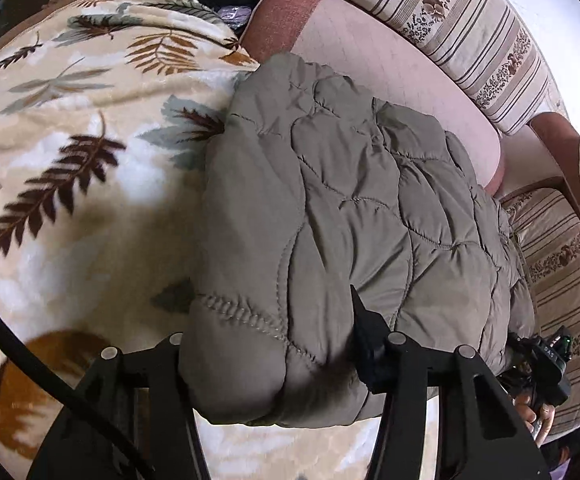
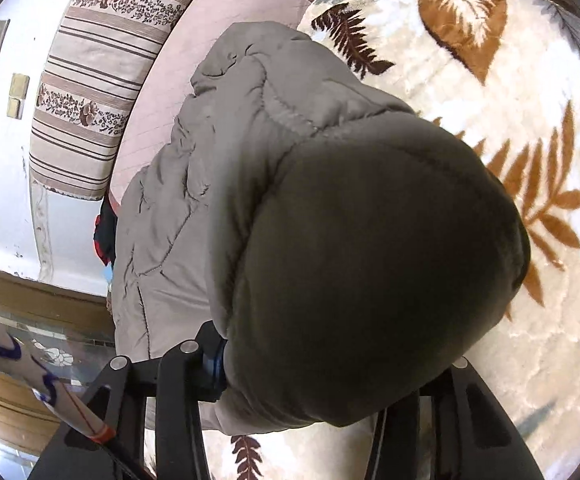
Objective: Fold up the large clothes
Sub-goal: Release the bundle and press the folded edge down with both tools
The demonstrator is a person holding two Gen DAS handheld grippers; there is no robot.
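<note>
Now both grippers — left gripper (image 1: 274,364) and right gripper (image 2: 329,368) — each pinch a puffy edge of the grey quilted jacket (image 1: 349,208) over the leaf-print blanket (image 1: 70,152).

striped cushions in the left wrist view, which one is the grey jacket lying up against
The lower striped cushion, at the right edge: the grey jacket runs alongside it. The upper striped cushion stands apart, across a plain pink cushion.

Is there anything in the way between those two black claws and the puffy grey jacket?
Nothing visible. The grey jacket bulges between the fingers of both the left gripper and the right gripper, lying on the leaf-print blanket.
</note>
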